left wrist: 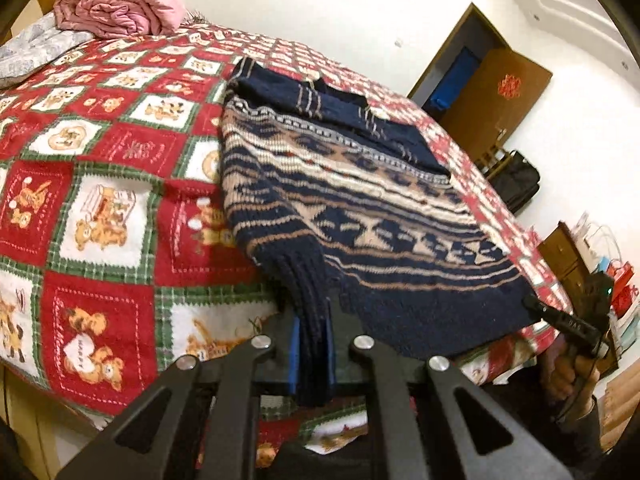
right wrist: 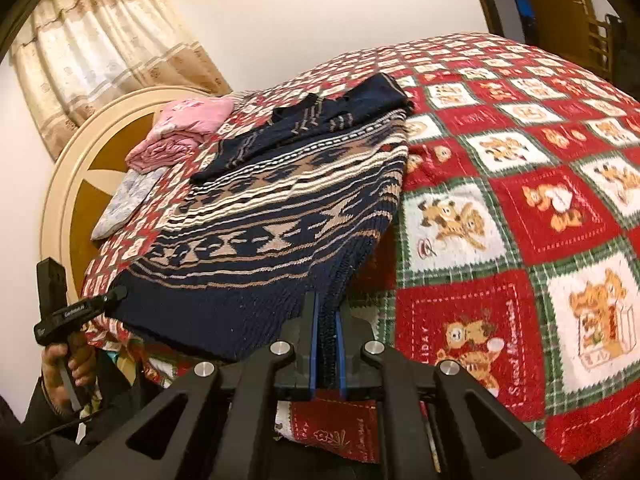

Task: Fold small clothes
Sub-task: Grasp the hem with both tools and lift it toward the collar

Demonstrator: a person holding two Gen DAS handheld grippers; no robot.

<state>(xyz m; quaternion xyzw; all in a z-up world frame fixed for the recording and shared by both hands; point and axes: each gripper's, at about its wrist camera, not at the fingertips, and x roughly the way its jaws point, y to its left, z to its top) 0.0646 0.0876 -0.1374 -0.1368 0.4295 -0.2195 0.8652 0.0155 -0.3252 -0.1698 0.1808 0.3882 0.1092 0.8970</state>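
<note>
Pinched right at the lens is the ribbed hem of the knit sweater, and it's pinched at both near corners; the left hand-held gripper is clenched on the hem corner on its side, blue pads squeezing the navy ribbing, and the right hand-held gripper is clamped the same way on the other corner.

Biggest thing first though: the bed, covered in a red, green and white teddy-bear quilt, fills most of both views; the sweater lies across it near the front edge, navy with cream and tan pattern bands, sleeves already laid in over the chest at the far end; a rolled pink blanket sits up by the headboard, well apart from the sweater.

Looks to me like we're at the bottom-to-top fold; hem grabbed and looking raised off the quilt, not carried over yet. Next move needs both corners lifted evenly and swept toward the collar, keeping the hem taut between the grippers so it doesn't sag, then laid down square on the sleeves before letting go.
</note>
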